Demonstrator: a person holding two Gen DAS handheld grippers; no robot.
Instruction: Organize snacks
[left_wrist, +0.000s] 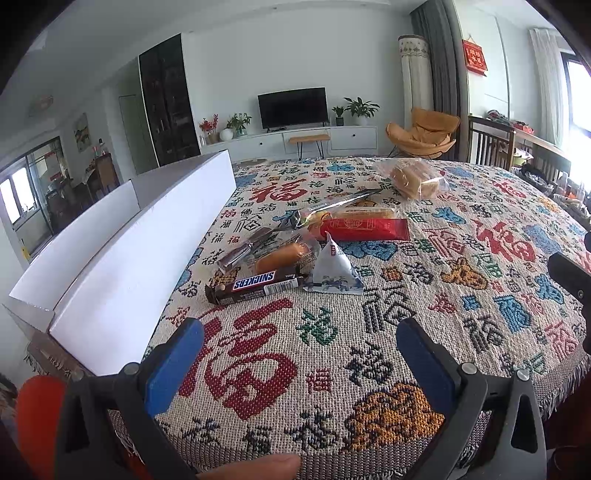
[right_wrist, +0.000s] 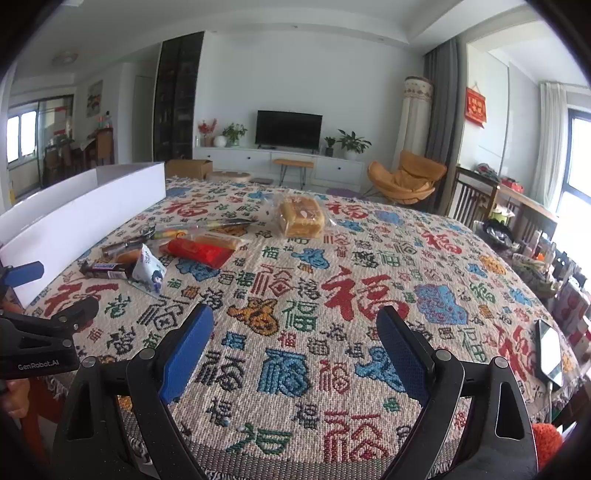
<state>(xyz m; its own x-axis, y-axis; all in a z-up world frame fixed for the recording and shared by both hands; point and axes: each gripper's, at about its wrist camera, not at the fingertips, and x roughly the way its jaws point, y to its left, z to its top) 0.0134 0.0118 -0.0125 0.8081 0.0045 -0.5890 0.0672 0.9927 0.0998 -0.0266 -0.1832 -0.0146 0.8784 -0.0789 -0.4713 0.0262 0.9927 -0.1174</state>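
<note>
Nothing sorted yet: Snickers (left_wrist: 255, 283), red pack (left_wrist: 364, 229), bread (left_wrist: 413, 179) and other snacks loose on desk (left_wrist: 424, 332), ahead of both tongs. Box (left_wrist: 122, 266) ahead-left. Left tongs (left_wrist: 300, 363) and right tongs (right_wrist: 294, 349) spread wide, empty.

Each gripper is built from black plastic arms carrying two flat fingers faced with blue textured pads. On the left gripper (left_wrist: 299, 365), filling the bottom of its own view, round silver screws are seen at the arm joints, and triangular cut-outs are moulded into the outer arms. The same parts are repeated on the right gripper (right_wrist: 295, 350) (its pads show a fine woven grain). At the left edge of the right wrist view, white lettering "GenRobot.AI" is printed on the black body of the left gripper.
</note>
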